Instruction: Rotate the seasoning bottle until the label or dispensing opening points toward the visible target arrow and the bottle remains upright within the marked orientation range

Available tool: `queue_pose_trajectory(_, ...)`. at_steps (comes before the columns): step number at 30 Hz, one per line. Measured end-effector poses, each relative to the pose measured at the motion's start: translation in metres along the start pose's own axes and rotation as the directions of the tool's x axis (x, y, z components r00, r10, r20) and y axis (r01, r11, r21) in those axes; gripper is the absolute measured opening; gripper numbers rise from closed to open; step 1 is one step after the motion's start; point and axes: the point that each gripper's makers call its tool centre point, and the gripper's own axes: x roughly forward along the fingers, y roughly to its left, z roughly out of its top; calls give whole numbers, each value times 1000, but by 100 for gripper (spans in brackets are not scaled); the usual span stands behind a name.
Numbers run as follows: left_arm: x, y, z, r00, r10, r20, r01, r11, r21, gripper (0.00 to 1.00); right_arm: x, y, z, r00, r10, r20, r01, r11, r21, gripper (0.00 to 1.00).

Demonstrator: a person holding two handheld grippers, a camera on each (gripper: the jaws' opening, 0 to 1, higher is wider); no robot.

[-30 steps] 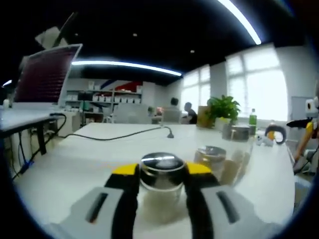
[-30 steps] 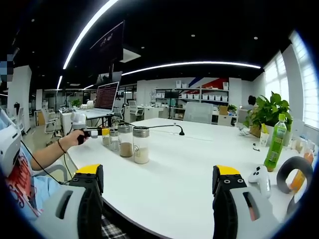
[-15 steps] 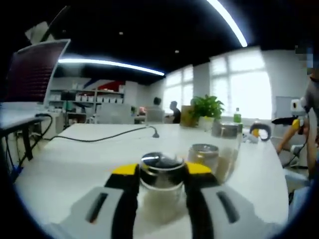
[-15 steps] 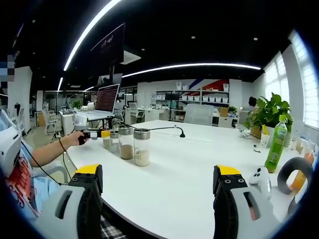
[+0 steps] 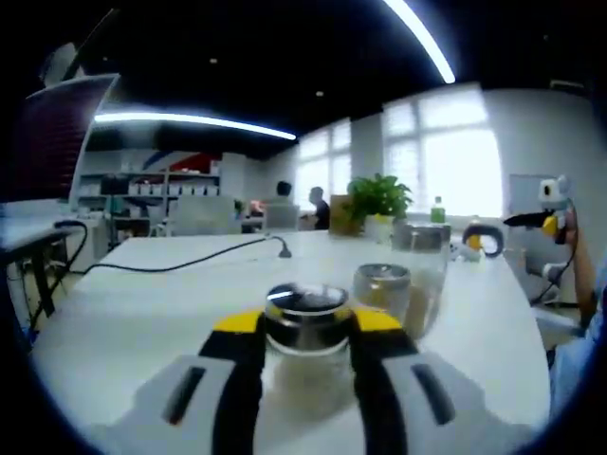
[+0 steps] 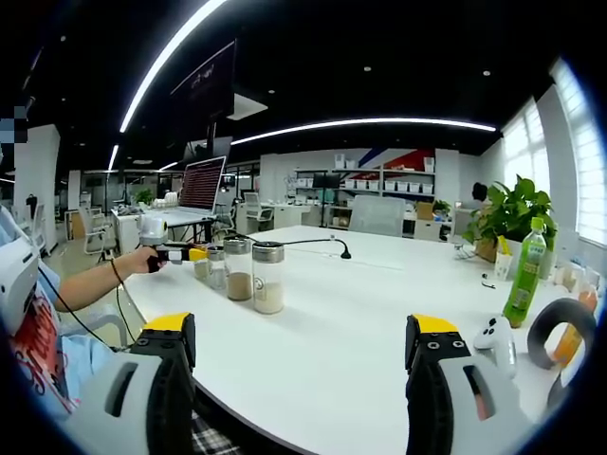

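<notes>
Left hand-held gripper [image 5: 305, 346] is clamped on the nearest seasoning bottle [image 5: 305, 332], upright on the white bench [image 5: 142, 303].
Turning step in hand; no arrow visible. Right hand-held gripper [image 6: 302, 374] hangs wide open, empty, bottles at its 11 o'clock.

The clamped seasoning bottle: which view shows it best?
The left gripper view: the seasoning bottle sits close between the left claw's jaws. The right gripper view shows it small and distant, the far end of the jar row.
</notes>
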Motion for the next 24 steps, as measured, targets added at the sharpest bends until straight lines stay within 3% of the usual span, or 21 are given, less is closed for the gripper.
queue_pose_trajectory(13, -1, -2, 0, 999, -51, 12, 52, 999, -3, 36, 1, 2, -2, 1000, 7, -4, -7, 1000, 7, 95)
queue_pose_trajectory(22, -1, -2, -1, 998, -55, 1, 55, 998, 5, 37, 1, 1, -4, 1000, 7, -9, -6, 1000, 9, 95)
queue_pose_trajectory(24, -2, -2, -4, 999, -45, -30, 48, 995, 91, 37, 1, 1, -4, 1000, 7, -7, -7, 1000, 14, 95)
